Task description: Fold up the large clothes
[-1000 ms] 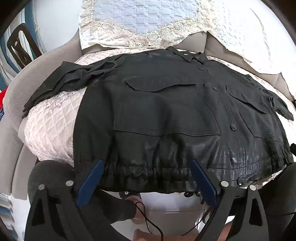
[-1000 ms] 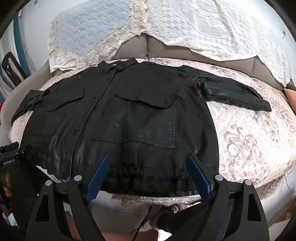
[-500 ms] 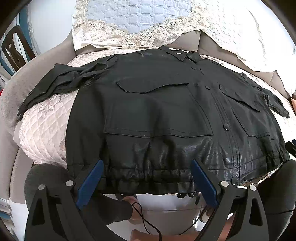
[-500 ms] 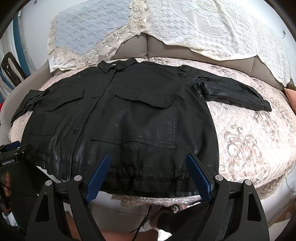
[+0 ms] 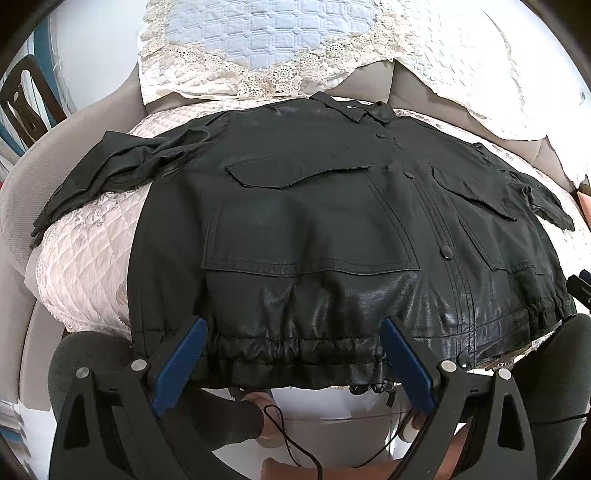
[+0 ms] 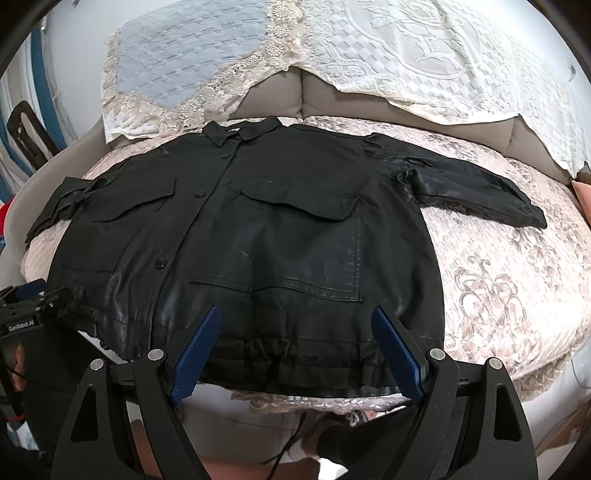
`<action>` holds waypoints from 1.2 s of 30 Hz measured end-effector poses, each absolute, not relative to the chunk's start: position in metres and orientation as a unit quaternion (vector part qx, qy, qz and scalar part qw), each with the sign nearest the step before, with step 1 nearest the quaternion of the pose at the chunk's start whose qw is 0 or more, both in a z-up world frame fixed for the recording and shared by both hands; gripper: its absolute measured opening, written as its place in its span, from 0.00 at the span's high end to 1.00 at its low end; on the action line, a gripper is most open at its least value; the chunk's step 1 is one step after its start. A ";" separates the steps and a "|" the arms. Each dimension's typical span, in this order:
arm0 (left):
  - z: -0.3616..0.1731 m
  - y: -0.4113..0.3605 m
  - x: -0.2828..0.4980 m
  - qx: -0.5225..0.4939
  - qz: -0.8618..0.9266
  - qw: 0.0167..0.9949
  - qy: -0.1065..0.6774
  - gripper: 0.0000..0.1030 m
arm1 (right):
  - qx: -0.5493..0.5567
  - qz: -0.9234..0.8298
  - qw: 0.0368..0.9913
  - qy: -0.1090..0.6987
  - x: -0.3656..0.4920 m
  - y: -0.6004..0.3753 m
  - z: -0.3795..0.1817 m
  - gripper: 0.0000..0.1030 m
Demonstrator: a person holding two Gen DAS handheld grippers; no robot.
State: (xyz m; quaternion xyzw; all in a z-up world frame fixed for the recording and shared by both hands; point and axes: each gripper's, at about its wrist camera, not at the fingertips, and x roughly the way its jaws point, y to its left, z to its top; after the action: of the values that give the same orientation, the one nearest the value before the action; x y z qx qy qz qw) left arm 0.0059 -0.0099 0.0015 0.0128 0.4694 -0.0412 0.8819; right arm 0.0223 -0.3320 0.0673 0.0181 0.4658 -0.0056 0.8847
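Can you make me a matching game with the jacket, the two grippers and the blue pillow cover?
Things:
1. black jacket
2. left gripper
3. right gripper
4. blue pillow cover

Places or states:
A. draped on the sofa back, with a lace edge
B. open, at the hem on the side with the straight sleeve
C. spread flat, buttoned, front up
D. open, at the hem on the side with the crumpled sleeve

Pairs: 1-C, 2-D, 3-B, 4-A

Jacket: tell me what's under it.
The jacket lies flat on a pale quilted cover over a grey sofa, visible around its edges. What lies directly beneath its body is hidden.
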 end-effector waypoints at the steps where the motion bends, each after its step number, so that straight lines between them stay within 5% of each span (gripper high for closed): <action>1: 0.001 -0.010 0.006 0.013 -0.042 0.882 0.469 0.07 | 0.019 -0.005 0.885 0.465 0.022 -0.331 0.068 0.18; 36: 0.000 -0.007 0.004 -0.004 -0.050 0.881 0.470 0.07 | 0.023 0.006 0.879 0.476 0.023 -0.330 0.063 0.19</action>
State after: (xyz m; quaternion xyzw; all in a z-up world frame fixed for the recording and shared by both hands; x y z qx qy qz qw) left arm 0.0043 -0.0067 0.0004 -0.0042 0.4700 -0.0495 0.8812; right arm 0.0228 -0.3300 0.0628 0.0229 0.4759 0.0058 0.8792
